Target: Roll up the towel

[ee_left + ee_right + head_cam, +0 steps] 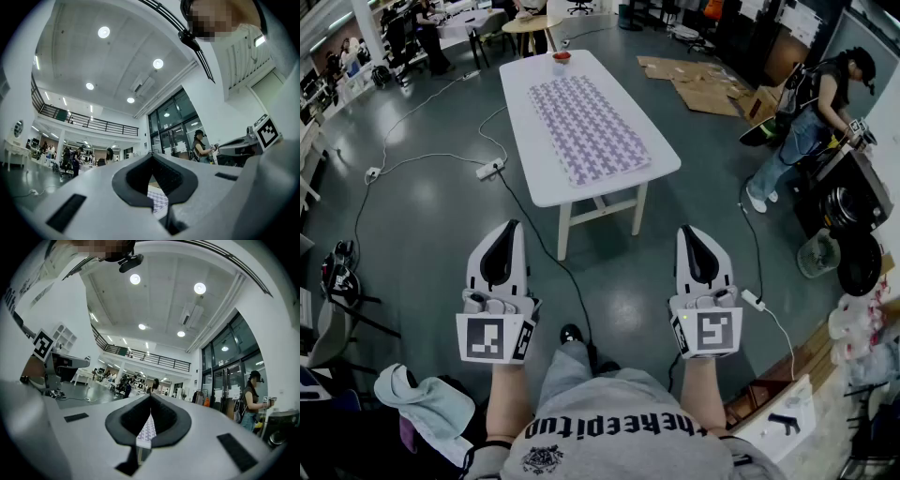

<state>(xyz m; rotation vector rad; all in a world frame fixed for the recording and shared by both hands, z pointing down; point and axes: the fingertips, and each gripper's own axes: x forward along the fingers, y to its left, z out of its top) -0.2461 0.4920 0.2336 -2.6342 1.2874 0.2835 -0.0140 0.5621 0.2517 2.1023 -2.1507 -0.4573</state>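
Lilac-checked towel (pixel 589 129) lies flat, unrolled on the table (pixel 536 180); left tongs (pixel 510 231) and right tongs (pixel 687 235) closed, empty.

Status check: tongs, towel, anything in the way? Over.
Left tongs shut, empty; right tongs shut, empty. Towel flat on white table, not yet rolled. Cable on floor before table.

White table (pixel 546 178) centre, small red item (pixel 562 58) at its far end, power strip (pixel 490 169) on floor left, cardboard (pixel 703 89) far right
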